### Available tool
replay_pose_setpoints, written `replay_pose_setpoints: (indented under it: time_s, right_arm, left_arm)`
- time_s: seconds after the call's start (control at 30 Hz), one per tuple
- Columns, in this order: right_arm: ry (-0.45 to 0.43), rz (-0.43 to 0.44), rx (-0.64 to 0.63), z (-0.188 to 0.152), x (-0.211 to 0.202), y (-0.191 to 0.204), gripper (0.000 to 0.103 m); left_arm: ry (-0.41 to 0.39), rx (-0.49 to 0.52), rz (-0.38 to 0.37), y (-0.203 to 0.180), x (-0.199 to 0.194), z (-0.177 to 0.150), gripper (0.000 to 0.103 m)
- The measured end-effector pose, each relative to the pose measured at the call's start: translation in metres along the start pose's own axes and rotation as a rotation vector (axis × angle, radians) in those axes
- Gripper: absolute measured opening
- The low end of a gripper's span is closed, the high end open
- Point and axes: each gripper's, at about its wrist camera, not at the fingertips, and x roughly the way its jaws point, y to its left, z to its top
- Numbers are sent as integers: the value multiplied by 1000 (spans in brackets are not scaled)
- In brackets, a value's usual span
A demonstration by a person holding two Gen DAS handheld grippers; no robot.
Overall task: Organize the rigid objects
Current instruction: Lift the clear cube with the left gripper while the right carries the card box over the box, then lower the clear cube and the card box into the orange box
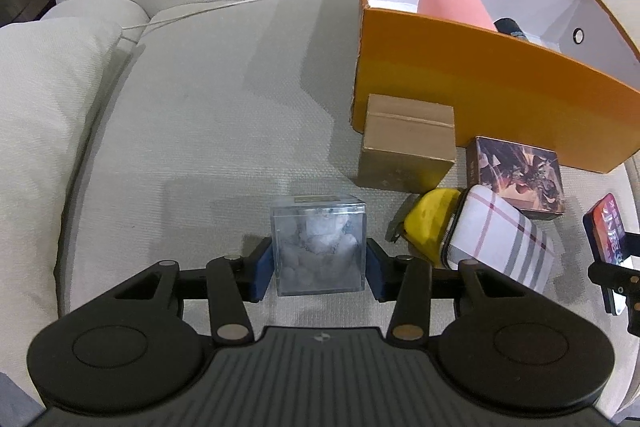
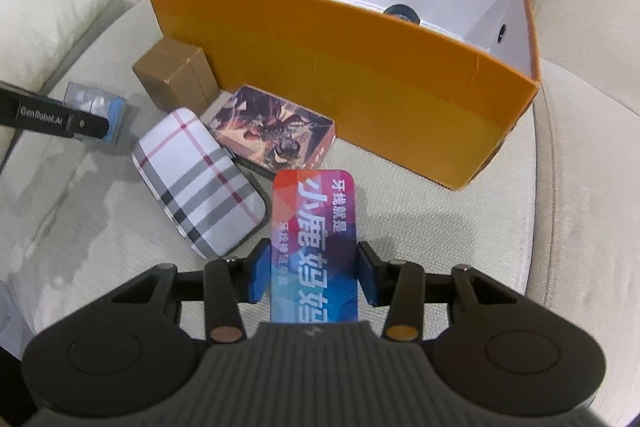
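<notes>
Covering the scene: beige sofa cushion (image 1: 208, 115)

The sofa seat (image 1: 208, 115) lies bare to the left of the orange box (image 1: 480, 95), open for a pass. Against the box's near wall crowd a brown carton (image 1: 406, 143), a picture box (image 1: 520, 175), a plaid case (image 1: 500, 239) and a yellow thing (image 1: 430, 223). Inside the box, a pink cylinder (image 1: 454, 5) and a black object (image 1: 508, 26) fill the left part; its right end is free.

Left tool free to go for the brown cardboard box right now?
Probably not: the left tool is shut on the clear cube. The path to the brown cardboard box looks clear otherwise.
</notes>
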Motion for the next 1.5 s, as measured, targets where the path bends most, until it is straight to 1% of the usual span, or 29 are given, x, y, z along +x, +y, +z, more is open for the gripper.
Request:
replay_pose_setpoints:
  time_s: [0.13, 0.23, 0.37, 0.5, 0.6, 0.7, 0.83, 0.93, 1.0, 1.1, 1.2, 1.33, 1.43, 1.5]
  right_arm:
    - [-15, 0, 7, -1, -8, 2, 46]
    - [-38, 9, 27, -1, -18, 1, 46]
    - [-76, 22, 60, 0, -34, 1, 46]
    - [-141, 36, 88, 7, -56, -1, 46]
    - [-197, 51, 128, 15, -72, -6, 46]
    - [-256, 61, 164, 29, -86, -14, 46]
    - [-324, 68, 241, 61, -94, -30, 46]
    - [-361, 54, 279, 87, -93, -39, 46]
    - [-374, 37, 290, 101, -87, -41, 46]
    - [-371, 7, 307, 118, -70, -44, 46]
    - [-340, -10, 335, 125, -49, -55, 46]
    - [-286, -18, 383, 123, -23, -72, 46]
    - [-250, -33, 403, 123, -7, -81, 46]
    - [-226, -52, 393, 125, 3, -84, 46]
  left_arm:
    - [0, 0, -6, -1, -8, -4, 53]
    - [-9, -15, -32, 5, -18, -3, 53]
    - [-52, -43, -65, 15, -38, 1, 53]
    - [-120, -66, -98, 23, -64, 10, 53]
    - [-164, -85, -127, 23, -81, 19, 53]
    - [-208, -89, -152, 16, -96, 36, 53]
    - [-254, -87, -165, 0, -106, 68, 53]
    - [-263, -80, -179, -15, -101, 97, 53]
    - [-263, -74, -188, -28, -90, 115, 53]
    - [-241, -61, -206, -48, -68, 130, 53]
    - [-223, -38, -230, -71, -51, 142, 53]
    - [-209, -4, -249, -97, -30, 152, 52]
    - [-176, -12, -276, -107, -13, 154, 52]
    - [-164, -12, -278, -112, -5, 154, 52]
